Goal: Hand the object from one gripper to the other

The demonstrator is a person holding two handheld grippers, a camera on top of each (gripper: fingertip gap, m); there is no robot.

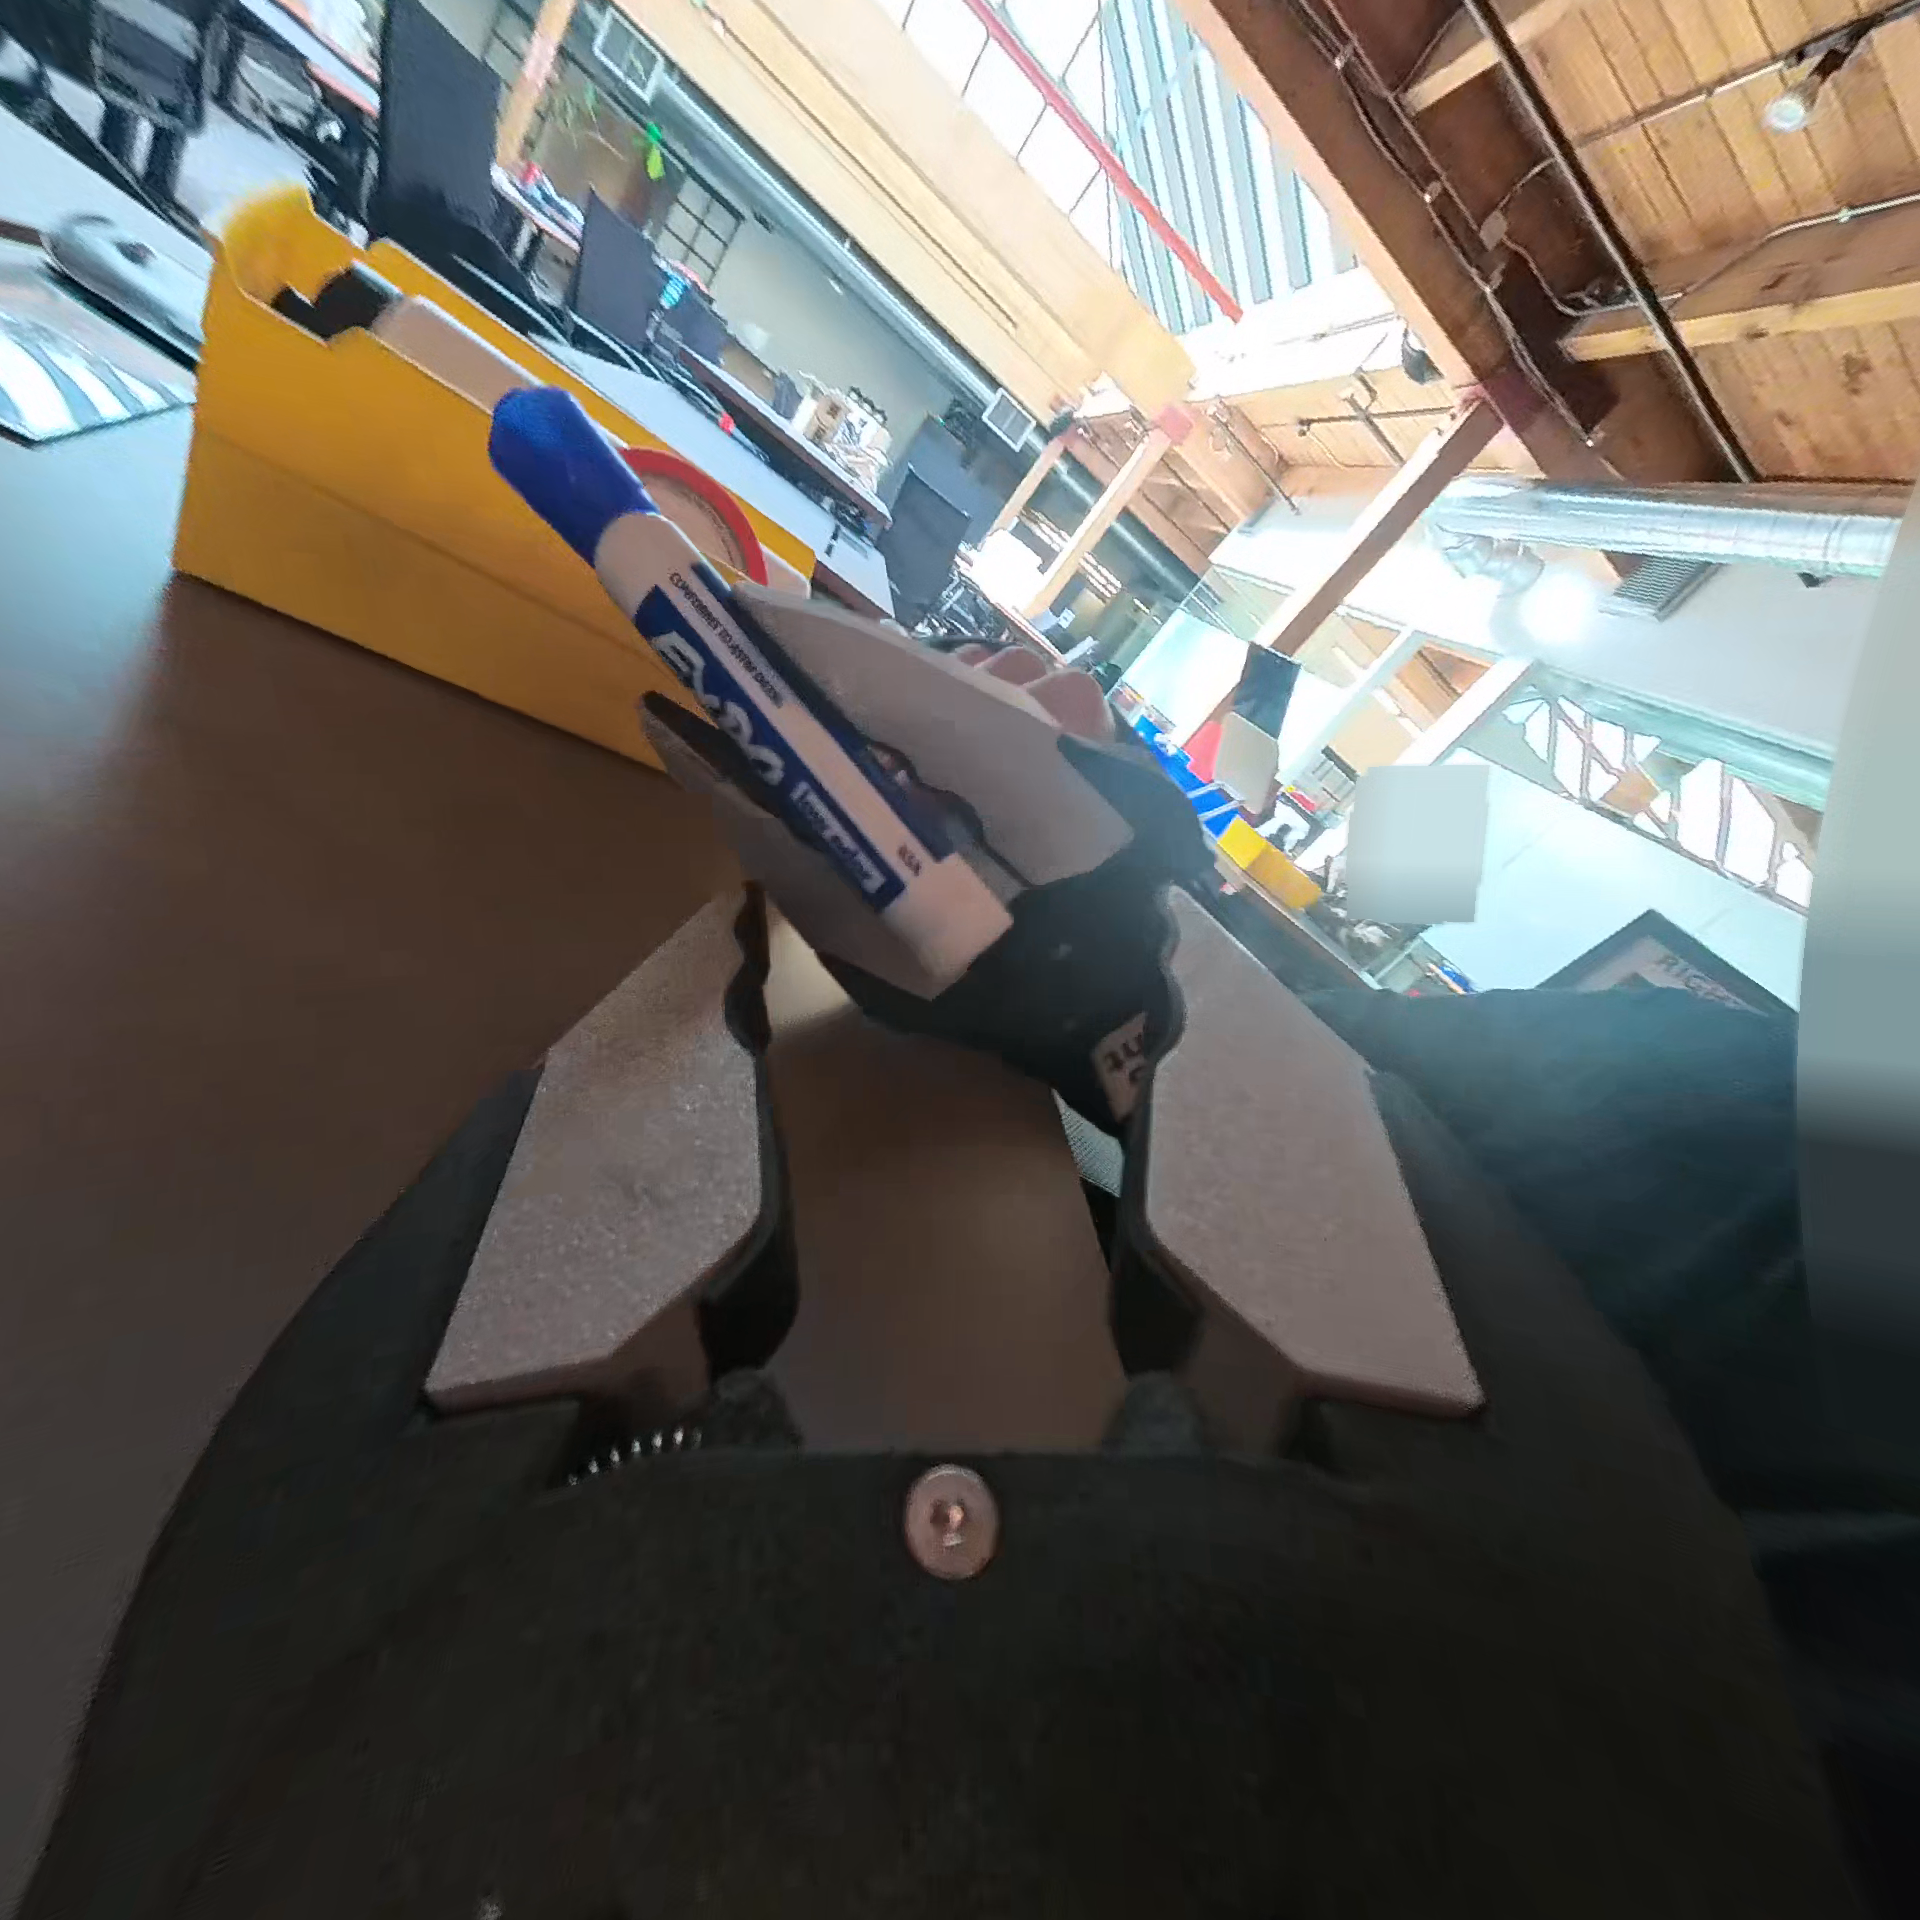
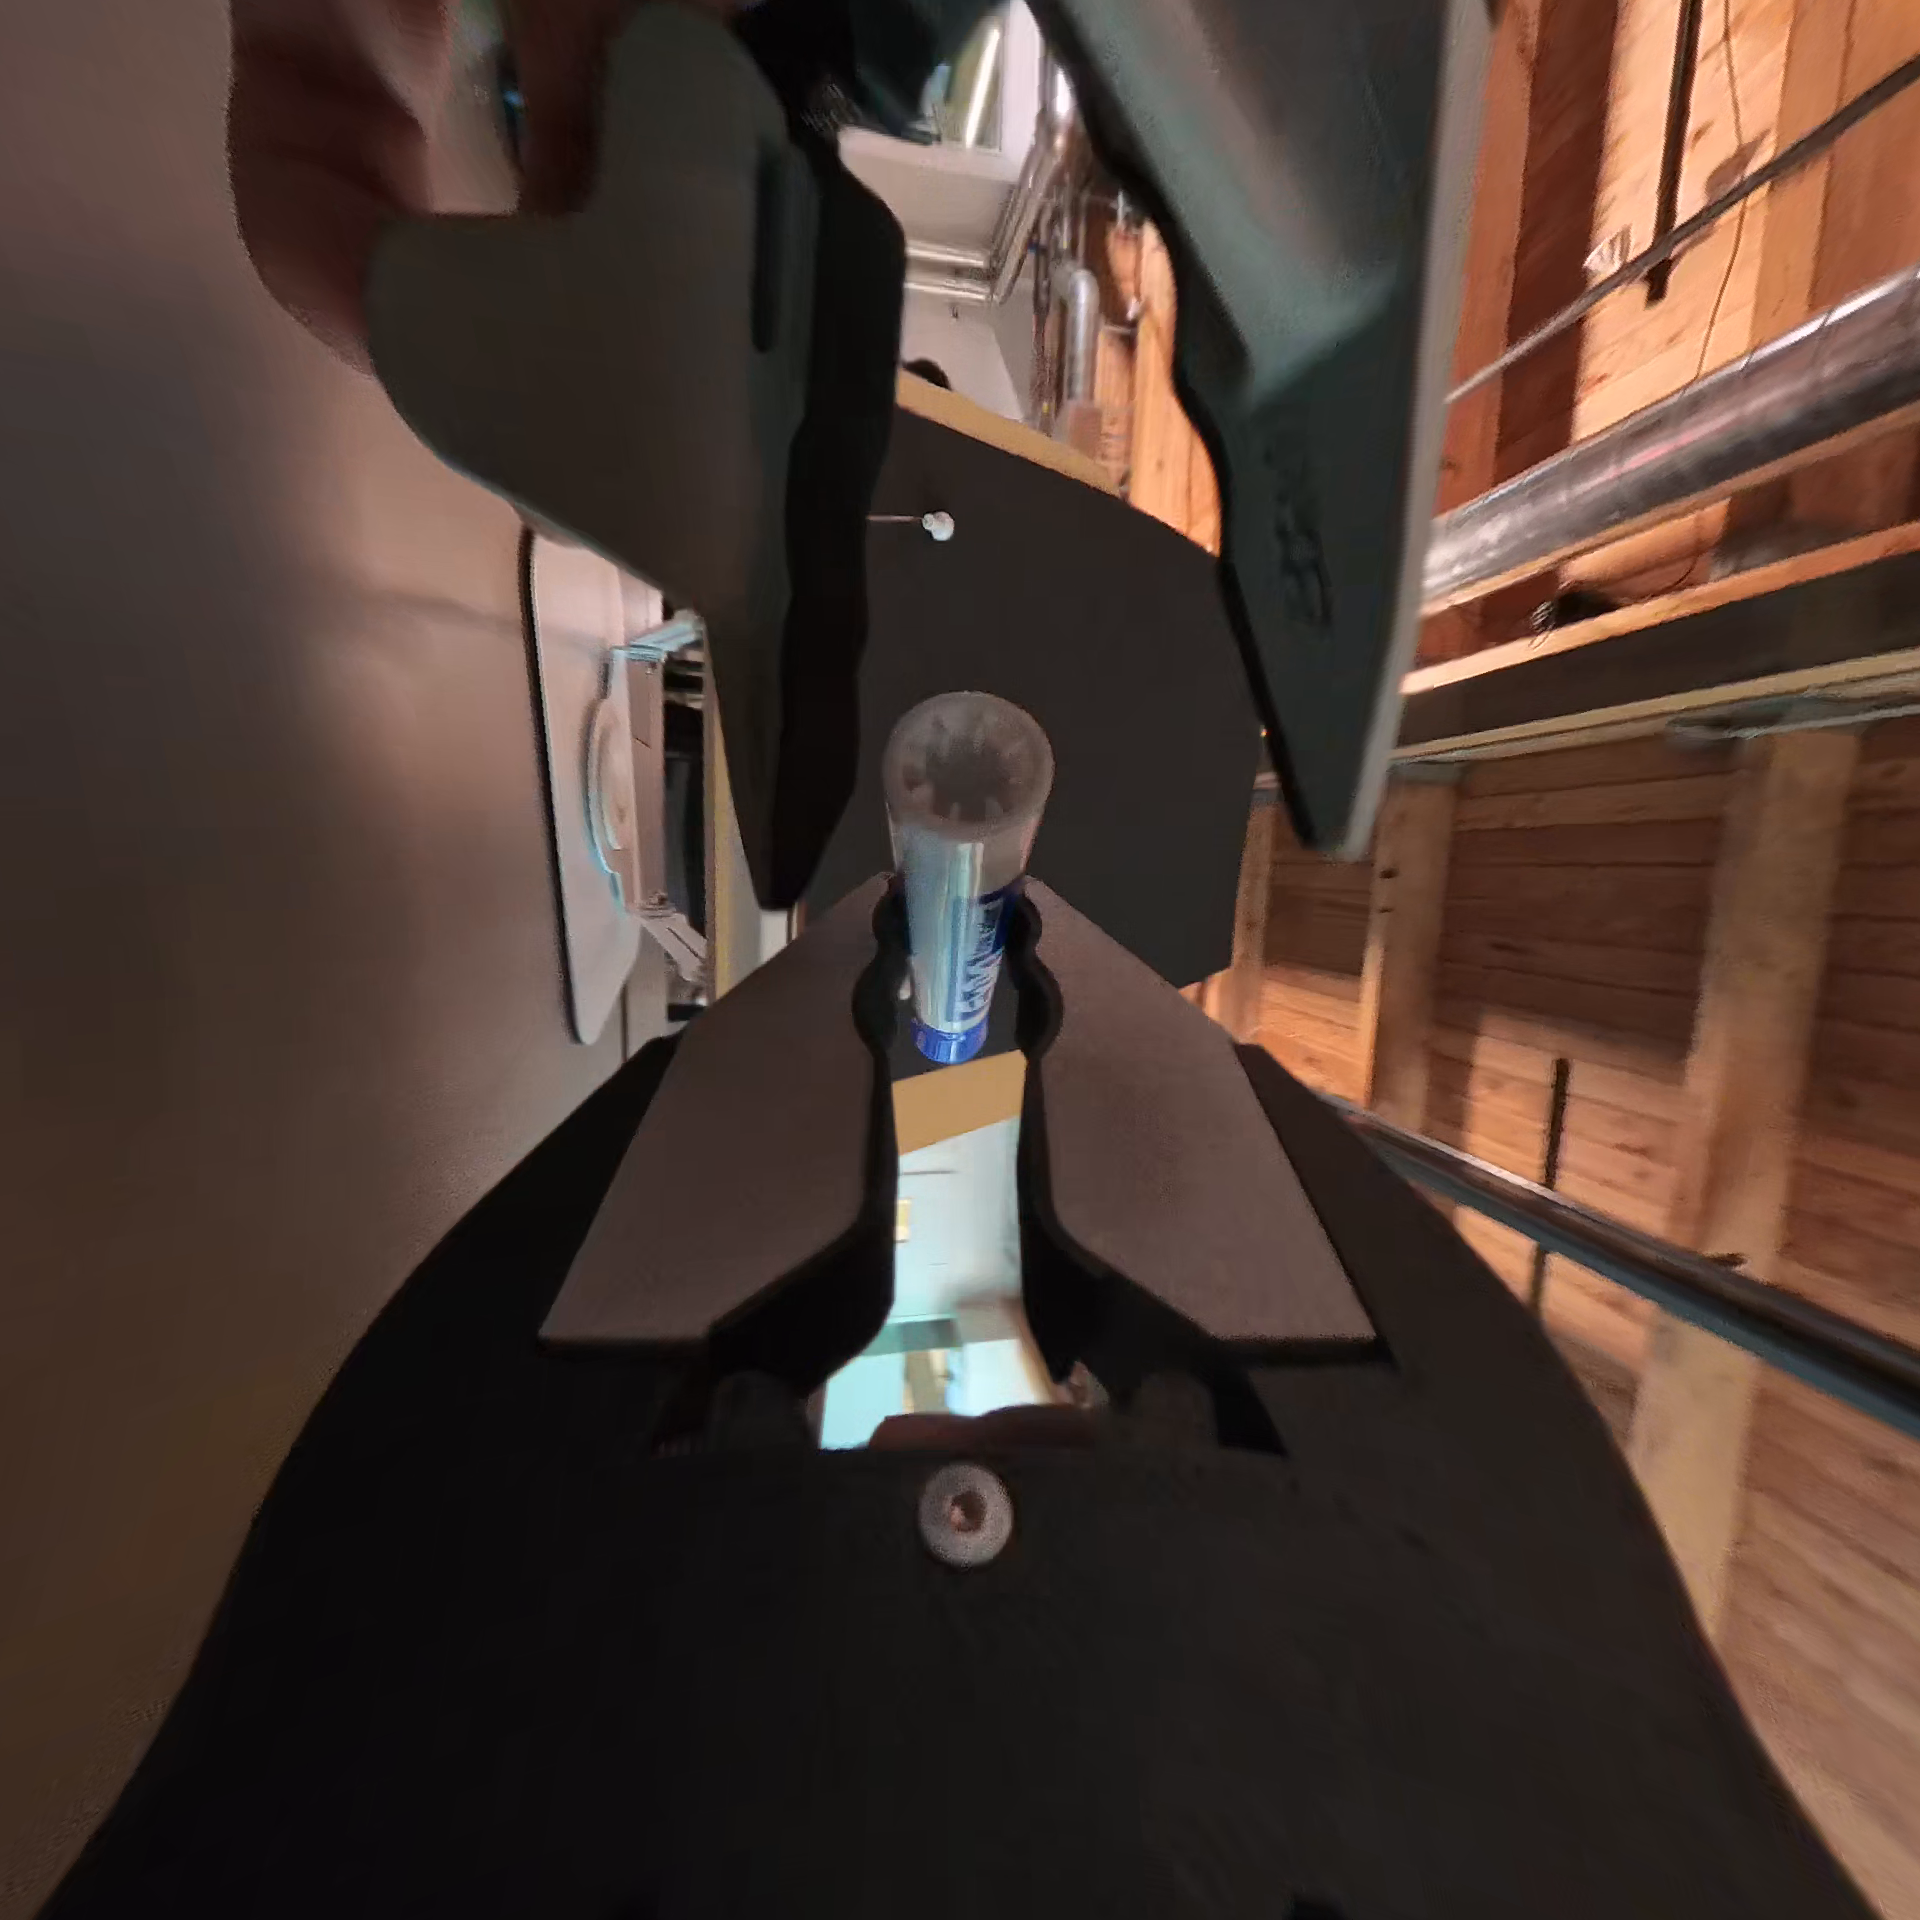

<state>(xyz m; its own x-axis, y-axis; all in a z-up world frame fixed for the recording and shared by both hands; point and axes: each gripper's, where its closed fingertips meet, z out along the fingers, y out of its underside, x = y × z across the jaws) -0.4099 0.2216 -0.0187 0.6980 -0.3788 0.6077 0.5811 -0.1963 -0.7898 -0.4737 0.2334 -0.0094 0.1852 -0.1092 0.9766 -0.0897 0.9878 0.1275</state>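
Grey-padded fingers of the right gripper (image 2: 961, 935) are clamped on a blue-capped marker (image 1: 727, 686), gripping its barrel mid-length, so it's up in the air and tilted. The left gripper (image 1: 951, 1049) sits spread wide just below the marker's white butt end, not touching. Behind them, a yellow box (image 1: 343, 499) sits on the brown desk (image 1: 312, 935).
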